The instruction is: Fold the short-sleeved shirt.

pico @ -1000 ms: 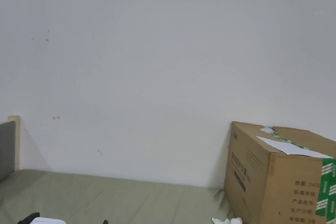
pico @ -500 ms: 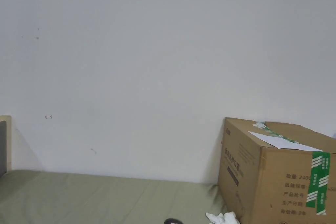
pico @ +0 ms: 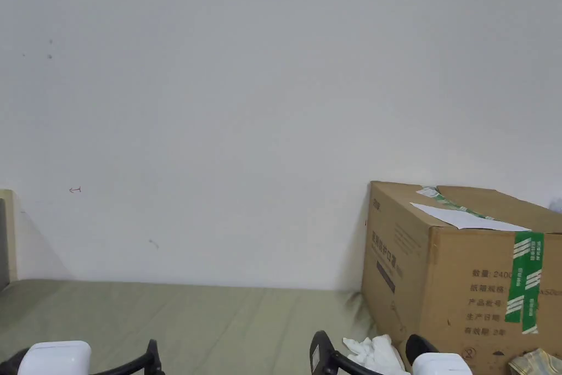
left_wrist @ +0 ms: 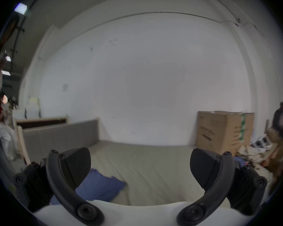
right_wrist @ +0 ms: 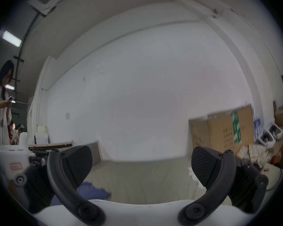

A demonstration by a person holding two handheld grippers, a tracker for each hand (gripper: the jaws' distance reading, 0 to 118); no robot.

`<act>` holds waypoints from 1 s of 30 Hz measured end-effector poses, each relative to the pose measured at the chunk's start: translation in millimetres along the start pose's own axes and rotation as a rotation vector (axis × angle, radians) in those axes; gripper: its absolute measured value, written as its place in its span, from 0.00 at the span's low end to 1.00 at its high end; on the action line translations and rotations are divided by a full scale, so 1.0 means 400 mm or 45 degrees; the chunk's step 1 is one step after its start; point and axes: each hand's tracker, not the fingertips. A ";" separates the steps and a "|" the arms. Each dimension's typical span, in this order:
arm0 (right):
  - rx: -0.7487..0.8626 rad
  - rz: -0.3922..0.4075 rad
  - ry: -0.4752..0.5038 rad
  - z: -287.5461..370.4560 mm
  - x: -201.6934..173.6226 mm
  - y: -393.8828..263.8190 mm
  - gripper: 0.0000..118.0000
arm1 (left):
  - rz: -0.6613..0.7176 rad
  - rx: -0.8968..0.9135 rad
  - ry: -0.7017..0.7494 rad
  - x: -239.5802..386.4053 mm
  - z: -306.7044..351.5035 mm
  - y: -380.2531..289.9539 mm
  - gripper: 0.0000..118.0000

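1. Facing a white wall (pico: 247, 90), the head view catches the left gripper (left_wrist: 140, 169) and right gripper (right_wrist: 141, 168) at its bottom edge, above a green sheet (pico: 219, 321).
2. Each gripper view shows its own jaws spread wide apart, gripping nothing.
3. One blue shirt (left_wrist: 98, 188) lies crumpled on the sheet, low left in both gripper views, clear of the jaws.
4. One cardboard box (pico: 466, 272) stands against the wall at right; one white cloth (pico: 376, 351) lies just beside it.
5. The right gripper view adds one person (right_wrist: 0, 108) standing at far left.
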 end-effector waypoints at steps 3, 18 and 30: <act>-0.144 0.189 -0.008 -0.005 -0.002 -0.019 1.00 | 0.088 -0.154 -0.029 0.001 -0.001 -0.014 1.00; -0.120 0.270 -0.014 -0.009 -0.052 -0.006 1.00 | -0.014 -0.078 -0.043 -0.053 0.014 -0.013 1.00; -0.141 0.302 -0.030 -0.026 -0.022 -0.021 1.00 | -0.040 -0.062 -0.040 -0.054 0.014 -0.013 1.00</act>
